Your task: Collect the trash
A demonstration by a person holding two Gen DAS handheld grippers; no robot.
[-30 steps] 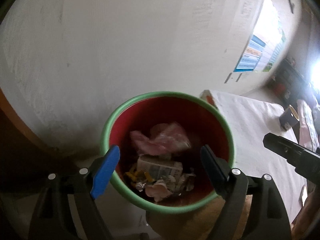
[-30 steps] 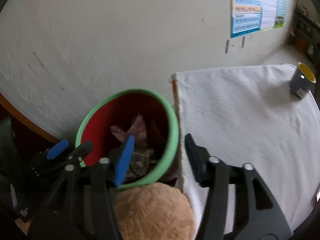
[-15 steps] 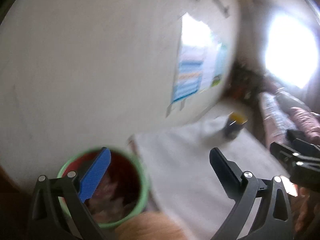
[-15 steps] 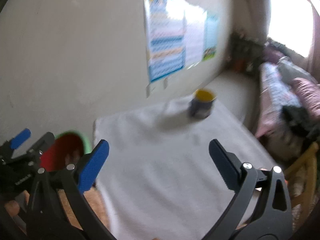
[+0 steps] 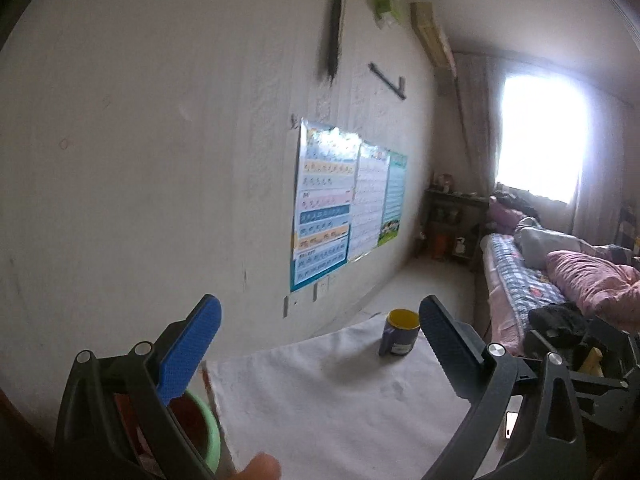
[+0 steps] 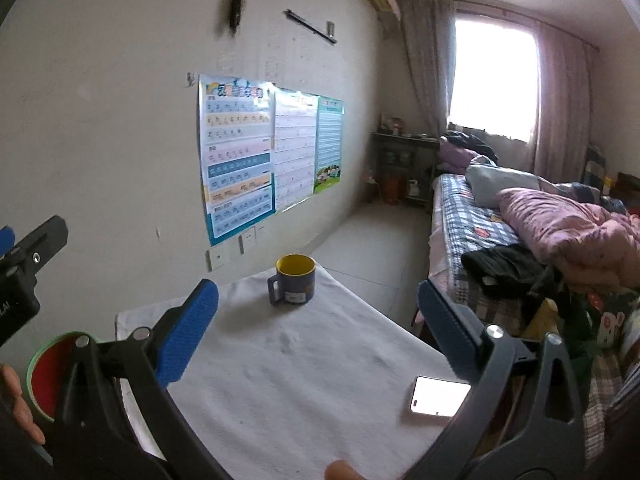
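Note:
The trash bin (image 5: 208, 432), red inside with a green rim, stands on the floor at the table's left end, mostly behind my left gripper's blue finger; its contents are hidden. In the right wrist view the trash bin (image 6: 44, 376) shows at the lower left. My left gripper (image 5: 320, 332) is open and empty, raised above the white-covered table (image 5: 332, 396). My right gripper (image 6: 318, 312) is also open and empty over the table (image 6: 288, 364). Part of the left gripper's body sits at the left edge of the right wrist view.
A blue mug (image 6: 294, 280) with a yellow inside stands at the table's far end. A phone (image 6: 438, 396) lies face up near the right edge. A bed (image 6: 540, 216) with bedding lies to the right. Posters (image 6: 260, 152) hang on the wall.
Both grippers rose from over the trash bin and swung right toward the table. Their jaws spread wider. The bin slid to the lower left of both views.

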